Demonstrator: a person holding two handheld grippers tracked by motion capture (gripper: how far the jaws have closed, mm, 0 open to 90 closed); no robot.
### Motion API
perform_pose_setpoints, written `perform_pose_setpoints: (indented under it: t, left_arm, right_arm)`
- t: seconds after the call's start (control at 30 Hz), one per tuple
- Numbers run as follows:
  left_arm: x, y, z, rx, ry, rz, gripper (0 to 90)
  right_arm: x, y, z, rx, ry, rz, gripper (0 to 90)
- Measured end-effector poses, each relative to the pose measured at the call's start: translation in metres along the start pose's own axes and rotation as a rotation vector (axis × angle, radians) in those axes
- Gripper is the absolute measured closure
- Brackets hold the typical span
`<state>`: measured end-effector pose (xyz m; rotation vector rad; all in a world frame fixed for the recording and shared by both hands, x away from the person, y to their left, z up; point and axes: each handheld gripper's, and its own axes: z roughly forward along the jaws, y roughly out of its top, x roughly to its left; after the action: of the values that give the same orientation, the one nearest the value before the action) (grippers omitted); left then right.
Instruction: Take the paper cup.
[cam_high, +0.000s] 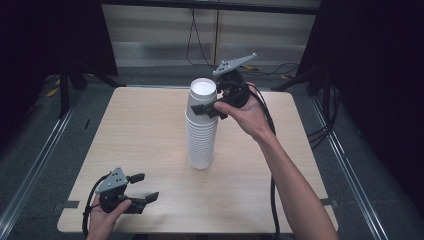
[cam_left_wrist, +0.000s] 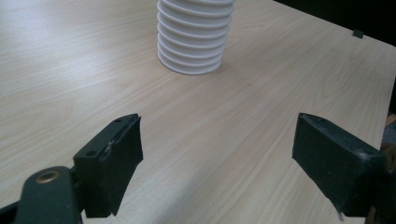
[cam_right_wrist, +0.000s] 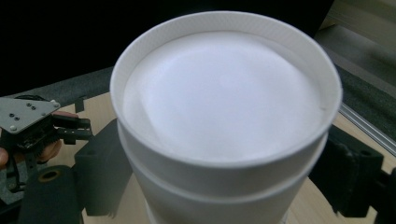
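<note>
A tall stack of white paper cups (cam_high: 201, 145) stands upside down in the middle of the wooden table (cam_high: 140, 130); its lower rims (cam_left_wrist: 195, 37) show in the left gripper view. My right gripper (cam_high: 202, 106) reaches in from the right, its jaws shut on both sides of the top cup (cam_high: 202, 91). In the right gripper view that top cup (cam_right_wrist: 224, 107) sits between the black jaws of my right gripper (cam_right_wrist: 219, 186), base up. My left gripper (cam_high: 150, 186) rests low at the table's front left corner. Its jaws stand open, nothing between them (cam_left_wrist: 217, 154).
Black cables (cam_high: 197, 45) hang at the back and trail on the floor to the right (cam_high: 325, 130). Metal rails (cam_high: 35, 170) run along both sides of the table. A dark tape strip (cam_high: 67, 204) marks the front left edge. The left hand's gripper (cam_right_wrist: 28, 121) shows far off.
</note>
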<state>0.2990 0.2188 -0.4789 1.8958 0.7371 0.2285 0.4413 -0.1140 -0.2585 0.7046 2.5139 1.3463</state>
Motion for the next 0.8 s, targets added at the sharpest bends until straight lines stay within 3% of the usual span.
perform_pose_setpoints:
  t: [0.8]
  left_arm:
    - [0.0003, -0.0001, -0.0002, 0.014, -0.005, 0.001, 16.0]
  right_arm:
    - [0.0038, 0.0058, -0.0072, -0.036, -0.023, -0.034, 20.7]
